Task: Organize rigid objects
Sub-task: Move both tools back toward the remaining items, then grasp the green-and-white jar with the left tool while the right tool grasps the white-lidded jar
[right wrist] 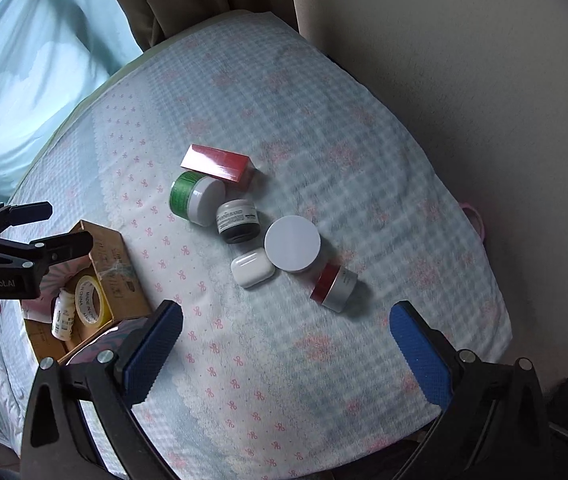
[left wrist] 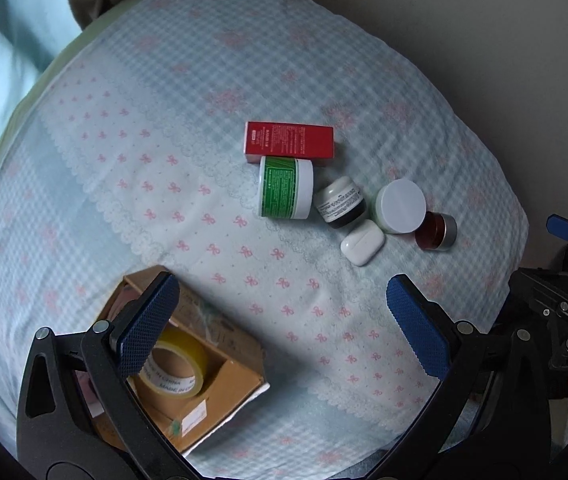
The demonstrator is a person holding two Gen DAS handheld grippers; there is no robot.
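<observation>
Left gripper [left wrist: 284, 328] and right gripper [right wrist: 286, 354], both with jaws apart and holding nothing, above a bed [left wrist: 188, 80] covered in a bow-print cloth. Centre of the bed, far to near: red box [left wrist: 289, 141], green jar [left wrist: 285, 188] on its side just beside it, dark jar [left wrist: 341, 205], white-lidded jar [left wrist: 400, 205], earbud case [left wrist: 362, 242], red jar [left wrist: 436, 231] on its side. Near left: open cardboard box [left wrist: 220, 364] containing a yellow tape roll [left wrist: 176, 364] and a small white bottle [right wrist: 62, 316].
</observation>
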